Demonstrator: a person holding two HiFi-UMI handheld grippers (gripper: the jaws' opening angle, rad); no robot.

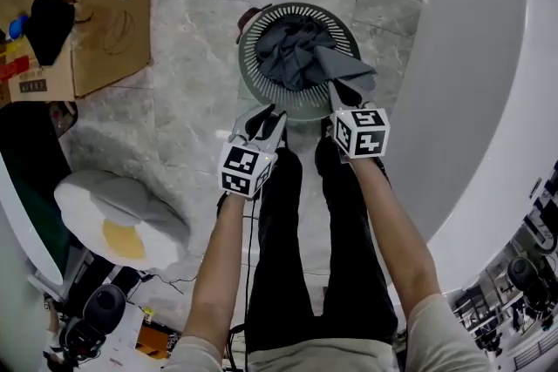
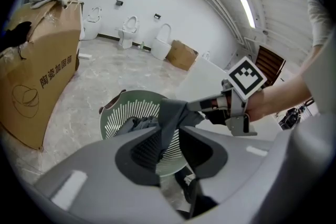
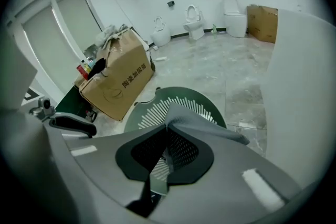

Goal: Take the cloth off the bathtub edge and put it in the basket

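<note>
A green slatted basket (image 1: pixel 253 78) (image 2: pixel 113 113) (image 3: pixel 152 99) stands on the marble floor beside the white bathtub (image 1: pixel 488 100) (image 3: pixel 304 86). A dark grey cloth (image 1: pixel 292 57) (image 2: pixel 170 115) (image 3: pixel 194 123) lies bunched inside it. My right gripper (image 1: pixel 334 90) (image 2: pixel 197 106) (image 3: pixel 167 131) is shut on one corner of the cloth, held over the basket's near right rim, and a tail of fabric hangs below its jaws. My left gripper (image 1: pixel 264 116) (image 2: pixel 169 152) hovers at the near rim. Its jaws stand a little apart with nothing gripped; cloth and slats show through the gap.
A large cardboard box (image 1: pixel 105 4) (image 3: pixel 113 84) stands at the far left. A fried-egg cushion (image 1: pixel 122 222) lies at the near left. My own legs (image 1: pixel 296 257) are just behind the basket. Toilets (image 3: pixel 191 21) line the far wall.
</note>
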